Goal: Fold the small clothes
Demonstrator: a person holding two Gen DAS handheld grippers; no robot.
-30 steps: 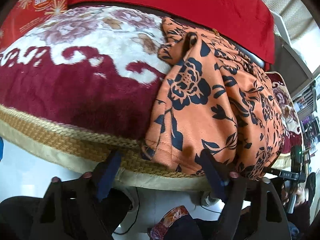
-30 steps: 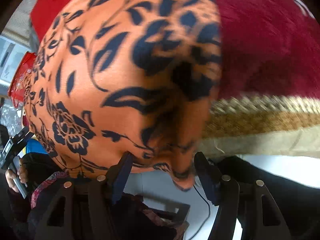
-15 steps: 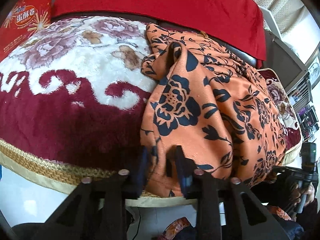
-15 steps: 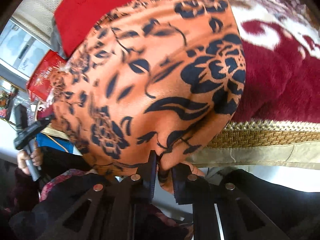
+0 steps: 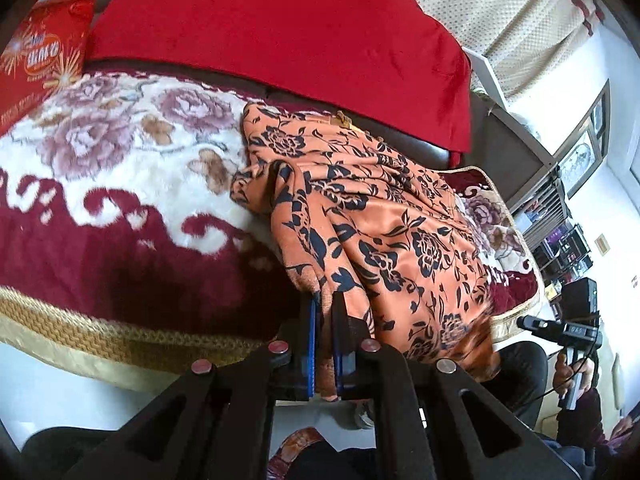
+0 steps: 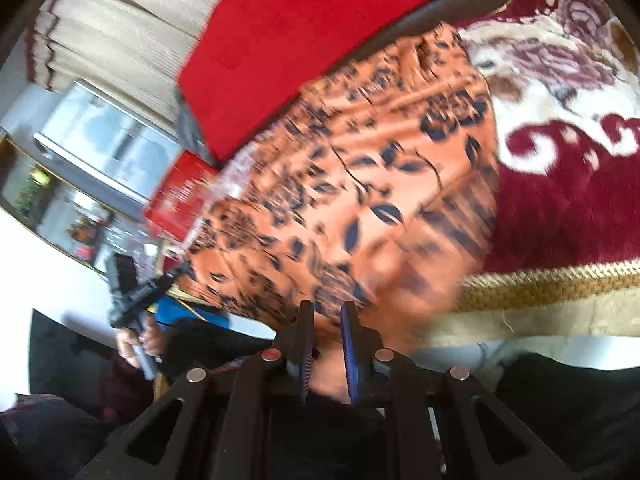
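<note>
An orange garment [image 5: 384, 232] with a dark blue flower print lies crumpled on a plush red and white floral blanket [image 5: 104, 184], draped over the front edge. My left gripper [image 5: 325, 308] is shut on the garment's lower left hem. My right gripper [image 6: 327, 312] is shut on the garment's [image 6: 360, 184] lower edge at the other side; that view is blurred by motion. The right gripper also shows at the far right of the left wrist view [image 5: 560, 330].
A red cloth [image 5: 280, 40] covers the backrest behind the blanket. A red printed bag [image 5: 40, 52] lies at the back left. The blanket's gold woven border [image 5: 120, 336] runs along the front edge. Cream curtains [image 6: 120, 40] and shelves [image 5: 560, 240] stand beyond.
Both grippers went from open to shut on the garment's lower edge. Since then both have lifted and pulled back, and the garment is stretched between them.
</note>
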